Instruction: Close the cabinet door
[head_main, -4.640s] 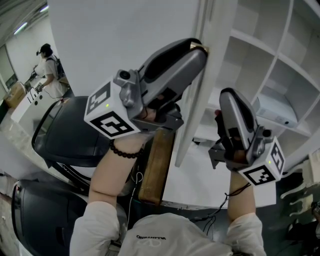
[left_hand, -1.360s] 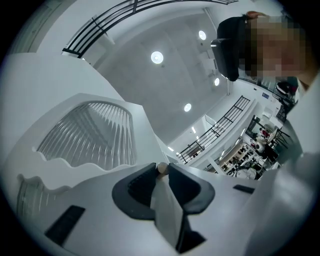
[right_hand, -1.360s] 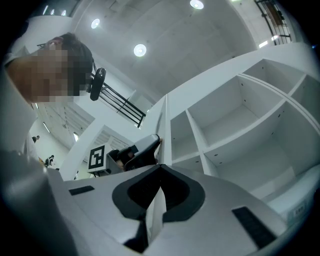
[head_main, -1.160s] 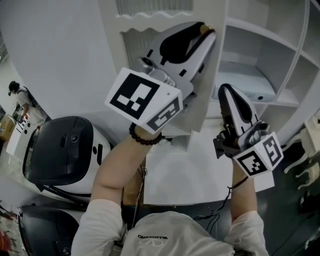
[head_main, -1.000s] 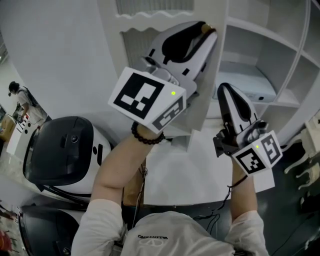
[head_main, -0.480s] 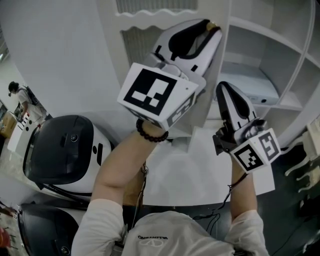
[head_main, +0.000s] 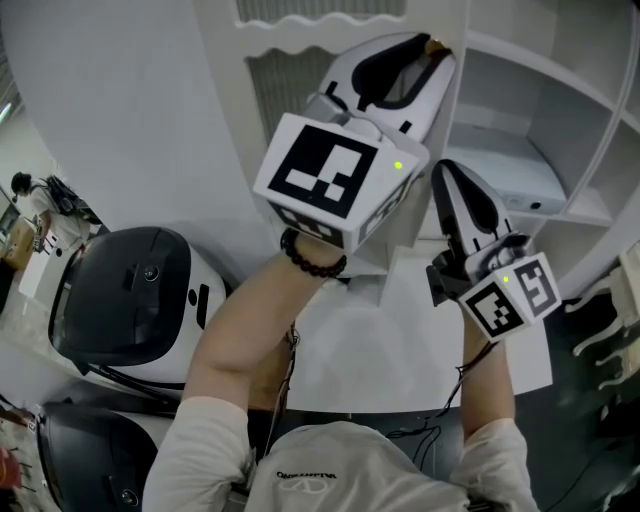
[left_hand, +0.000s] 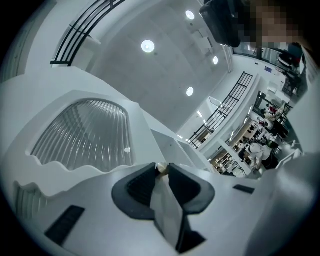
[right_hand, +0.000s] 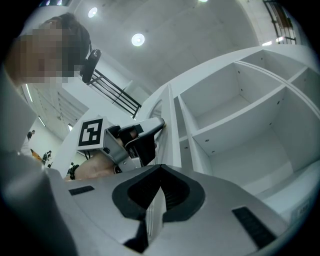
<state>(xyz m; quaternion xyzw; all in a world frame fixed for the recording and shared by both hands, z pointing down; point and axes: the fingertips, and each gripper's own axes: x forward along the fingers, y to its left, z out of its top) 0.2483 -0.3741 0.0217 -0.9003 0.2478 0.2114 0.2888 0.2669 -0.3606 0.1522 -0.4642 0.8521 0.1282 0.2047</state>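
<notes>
Fingers of our left gripper (head_main: 428, 45) pinch the brass knob (left_hand: 162, 168) to swing the half-open cabinet door (head_main: 290, 95) toward its shelves (head_main: 530, 95), while our right gripper (right_hand: 160, 169) hovers nearby, fingers closed, empty.

No words, numbers or brand names can be read anywhere: the left marker cube (head_main: 335, 178) and the right marker cube (head_main: 510, 295) carry only black-and-white square patterns, and the small line of print on the person's shirt (head_main: 302, 477) is too small to make out.
</notes>
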